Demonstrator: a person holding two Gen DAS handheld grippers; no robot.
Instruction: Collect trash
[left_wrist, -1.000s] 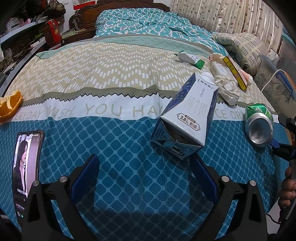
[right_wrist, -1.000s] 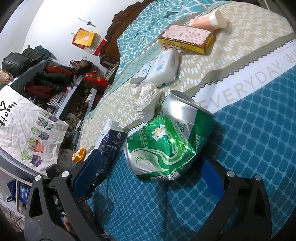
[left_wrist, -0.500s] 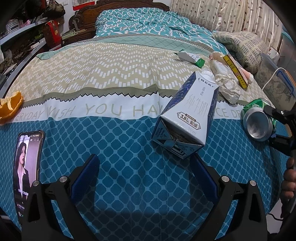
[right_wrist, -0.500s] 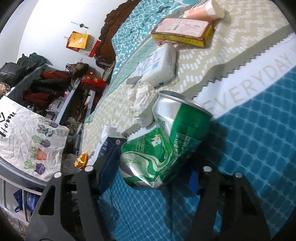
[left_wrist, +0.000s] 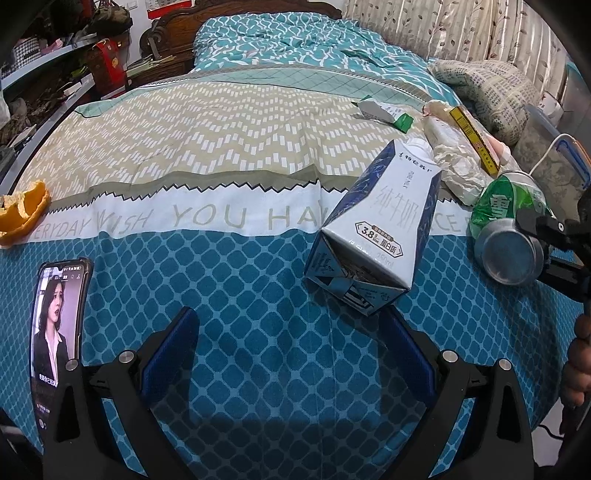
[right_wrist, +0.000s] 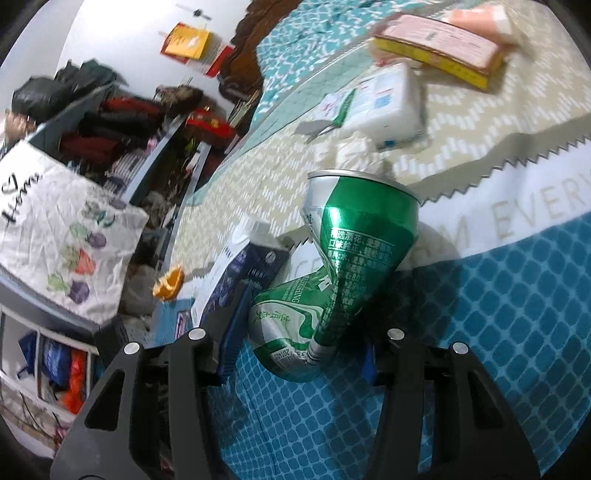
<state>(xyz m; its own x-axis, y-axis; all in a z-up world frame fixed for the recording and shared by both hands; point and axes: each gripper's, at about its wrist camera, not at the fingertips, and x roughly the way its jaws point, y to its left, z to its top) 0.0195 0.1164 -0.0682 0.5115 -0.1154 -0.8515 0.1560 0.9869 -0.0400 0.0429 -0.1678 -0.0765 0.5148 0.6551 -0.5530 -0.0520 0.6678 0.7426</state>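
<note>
A dented green drink can (right_wrist: 351, 251) sits between the blue pads of my right gripper (right_wrist: 306, 325). The jaws are closing and the pads press on its lower half, squeezing it. In the left wrist view the same can (left_wrist: 509, 236) shows at the right edge of the bed with its silver base turned toward the camera. A blue and white milk carton (left_wrist: 380, 229) lies on the teal blanket (left_wrist: 258, 369) just beyond my left gripper (left_wrist: 288, 317), which is open and holds nothing. The carton (right_wrist: 247, 266) lies left of the can.
An orange peel (left_wrist: 24, 210) and a lit phone (left_wrist: 55, 332) lie at the left. Crumpled paper (left_wrist: 461, 170), a yellow-edged box (left_wrist: 472, 140), a small tube (left_wrist: 376, 110) and a white tissue pack (right_wrist: 388, 99) lie beyond the can. Cluttered shelves (right_wrist: 110, 122) stand left of the bed.
My right gripper's jaws narrowed from wide open onto the green can, which got more crushed and tipped upright. In the left wrist view the can shifted left. My left gripper stayed still.
</note>
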